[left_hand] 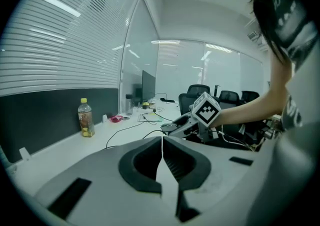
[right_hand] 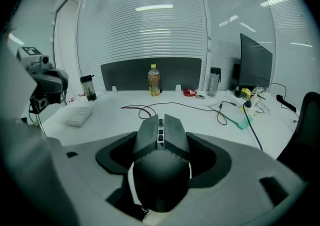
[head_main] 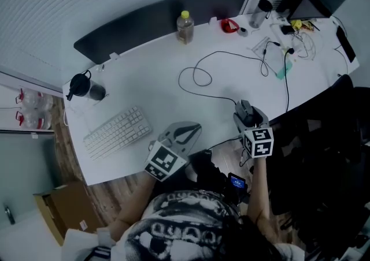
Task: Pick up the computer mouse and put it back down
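Squarely in the right gripper (right_hand: 161, 142), computer mouse (right_hand: 160, 170) pinched between its jaws, left gripper (left_hand: 162, 156) jaws pressed together

Black short-sleeved top with bold white print (head_main: 188, 228), plus pale grey left gripper (head_main: 189, 131) and right gripper (head_main: 245, 108), dark-lined inside, each carrying a white marker cube (head_main: 166, 161) printed with black squares.

I can read no words or numbers anywhere. The bottle (head_main: 185, 27) at twelve o'clock on the tabletop (head_main: 139, 75) wears a label too small to make out; keyboard (head_main: 117, 133) legends blur.
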Tool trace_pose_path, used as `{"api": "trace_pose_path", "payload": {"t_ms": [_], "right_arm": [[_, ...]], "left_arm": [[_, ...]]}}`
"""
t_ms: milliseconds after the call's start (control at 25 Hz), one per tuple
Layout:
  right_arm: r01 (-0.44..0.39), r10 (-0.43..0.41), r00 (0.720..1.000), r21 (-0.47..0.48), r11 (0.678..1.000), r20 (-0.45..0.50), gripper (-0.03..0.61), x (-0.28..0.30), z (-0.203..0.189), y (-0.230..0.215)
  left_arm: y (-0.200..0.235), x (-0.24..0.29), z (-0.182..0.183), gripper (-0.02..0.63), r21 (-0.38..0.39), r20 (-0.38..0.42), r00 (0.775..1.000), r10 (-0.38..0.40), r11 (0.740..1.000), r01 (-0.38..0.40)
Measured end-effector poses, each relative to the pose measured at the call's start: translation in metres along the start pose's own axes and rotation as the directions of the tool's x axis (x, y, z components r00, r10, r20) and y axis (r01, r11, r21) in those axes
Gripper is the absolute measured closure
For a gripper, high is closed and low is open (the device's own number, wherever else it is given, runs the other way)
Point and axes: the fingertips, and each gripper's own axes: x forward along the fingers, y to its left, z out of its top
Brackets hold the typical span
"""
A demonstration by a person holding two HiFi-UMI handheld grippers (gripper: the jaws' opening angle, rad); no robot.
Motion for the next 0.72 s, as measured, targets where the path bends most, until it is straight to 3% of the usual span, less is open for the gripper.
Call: {"api": "trace_pose_path", "payload": {"t_ms": [480, 720], "right_arm": [[-0.036, 0.037, 0.997, 0.018, 0.999, -0.064, 0.278, 0.039, -0.04, -0.1], [-0.046, 0.048, 0.993, 0.027, 0.999, -0.112, 0.278, 0.062, -0.066, -0.112]], "left_arm": [[-0.016, 0.052, 0.027, 0.609, 0.008, -0.036, 0.99, 0.139, 0.99, -0.139], [0.002, 0.037, 0.016, 0.609, -0.008, -0.097, 0.962, 0.257, 0.966, -0.259]]}}
